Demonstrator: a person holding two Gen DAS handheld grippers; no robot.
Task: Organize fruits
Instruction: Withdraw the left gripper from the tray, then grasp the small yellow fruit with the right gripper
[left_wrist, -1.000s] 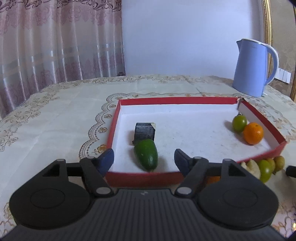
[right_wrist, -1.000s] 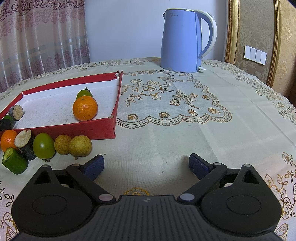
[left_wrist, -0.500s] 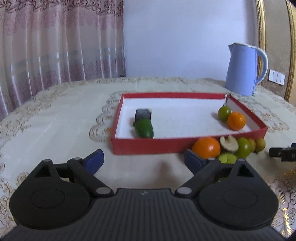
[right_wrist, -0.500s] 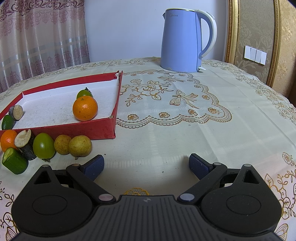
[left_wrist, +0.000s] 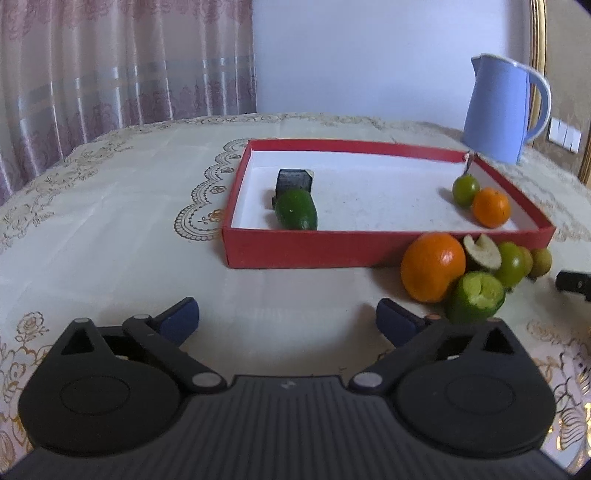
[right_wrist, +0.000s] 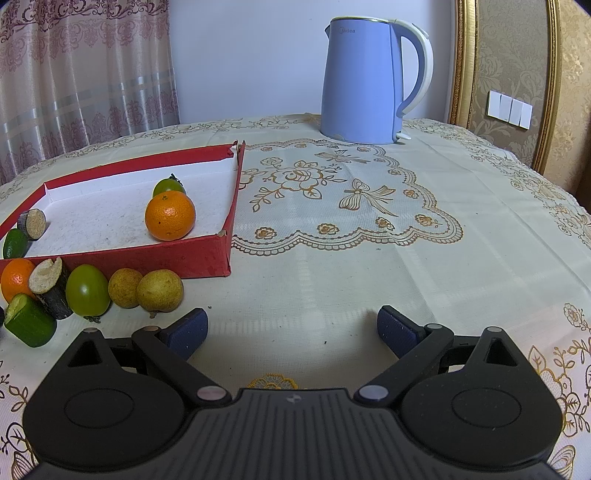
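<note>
A red tray (left_wrist: 369, 247) with a white floor holds a green oval fruit (left_wrist: 297, 214), a dark cut piece (left_wrist: 294, 180), a small green fruit (left_wrist: 465, 187) and an orange (left_wrist: 491, 206). In front of its right corner lie a second orange (left_wrist: 432, 271), a cut green piece (left_wrist: 478, 297), a white-faced cut piece (left_wrist: 482, 251), a green fruit (right_wrist: 87, 290) and two yellowish fruits (right_wrist: 160, 290). My left gripper (left_wrist: 286, 323) hovers over bare cloth short of the tray, its jaws opening with nothing between them. My right gripper (right_wrist: 291, 328) stands open and empty, right of the pile.
A blue kettle (right_wrist: 360, 81) stands at the back of the table (right_wrist: 406, 258), which has a cream embroidered cloth. Curtains hang behind on the left, and a gold-framed wall with switches is on the right. The right gripper's dark tip (left_wrist: 574, 284) shows at the left view's right edge.
My left gripper has drawn back from the tray, leaving the green oval fruit inside it, and its jaws have spread wider. The right gripper has not moved.
</note>
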